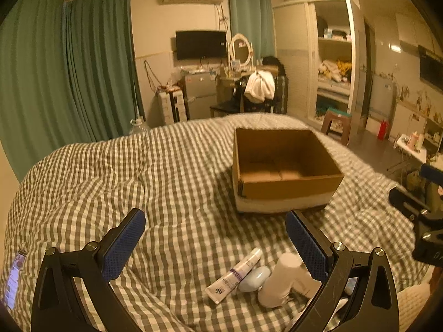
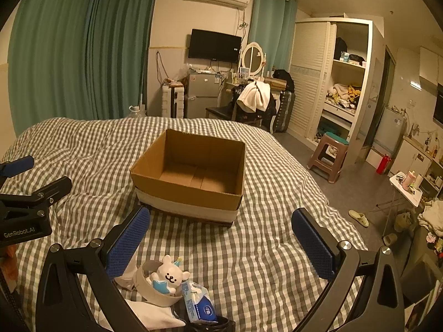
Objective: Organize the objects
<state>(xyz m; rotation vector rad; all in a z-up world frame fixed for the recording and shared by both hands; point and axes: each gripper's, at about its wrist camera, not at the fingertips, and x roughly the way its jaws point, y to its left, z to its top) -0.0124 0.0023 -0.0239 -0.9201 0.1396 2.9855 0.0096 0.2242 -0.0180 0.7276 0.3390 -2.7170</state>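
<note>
Both grippers are held level over the bed (image 1: pixel 171 166), aimed at the box (image 1: pixel 279 168), nothing gripped. Left gripper (image 1: pixel 214 244): fingers spread wide, tube (image 1: pixel 235 275) and white bottle (image 1: pixel 285 279) lying nearer than the box. Right gripper (image 2: pixel 221 244): fingers wide apart, bear figure (image 2: pixel 169 276) and tissue pack (image 2: pixel 198 301) nearer than the box.

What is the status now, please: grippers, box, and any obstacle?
Left gripper open, right gripper open, both empty. Cardboard box empty on bed. Tube and bear toy not yet picked. Nothing blocks the box.
</note>
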